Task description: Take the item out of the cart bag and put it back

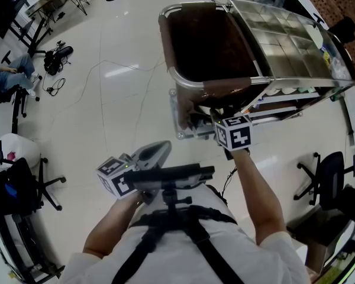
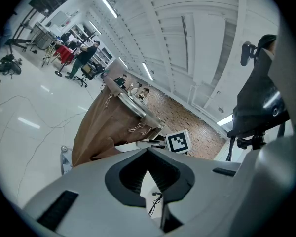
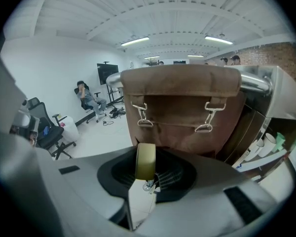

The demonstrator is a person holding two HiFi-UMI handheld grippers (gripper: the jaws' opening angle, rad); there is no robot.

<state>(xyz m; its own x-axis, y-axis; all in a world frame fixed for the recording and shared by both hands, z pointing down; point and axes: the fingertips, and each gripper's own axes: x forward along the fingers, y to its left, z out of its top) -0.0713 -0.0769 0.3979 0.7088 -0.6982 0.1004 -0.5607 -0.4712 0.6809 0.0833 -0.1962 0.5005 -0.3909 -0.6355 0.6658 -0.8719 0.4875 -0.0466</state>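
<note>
- The only print that shows is the black-and-white square markers on the cube of each hand-held gripper. The small labels on the cart's lower shelf are too small to read.
- The right hand-held gripper [image 3: 146, 153] is closed on a roll of tape [image 3: 146, 163]. Its pads press on the roll's two flat faces.
- The tape stands on edge and is seen rim-on as a narrow yellowish band. It rises upright between the jaws, with its hole facing from side to side.
- The tape is outside the cart bag [image 3: 182, 107]. It sits just in front of the bag's brown front face, below the padded top rim and the two metal clips [image 3: 139, 117].
- In the head view this gripper is at the near end of the cart [image 1: 189, 80], low beside the bag's near rim. The bag's mouth [image 1: 204, 40] faces upward and is dark inside.
- The left hand-held gripper [image 2: 148, 152] is close to the person's chest, well apart from the cart. Its jaw tips are together with nothing between them.
- A wide stretch of glossy floor [image 1: 106, 99] lies open on the cart's left, crossed by thin cables.
- An office chair [image 1: 328, 176] stands near the cart's right side.
</note>
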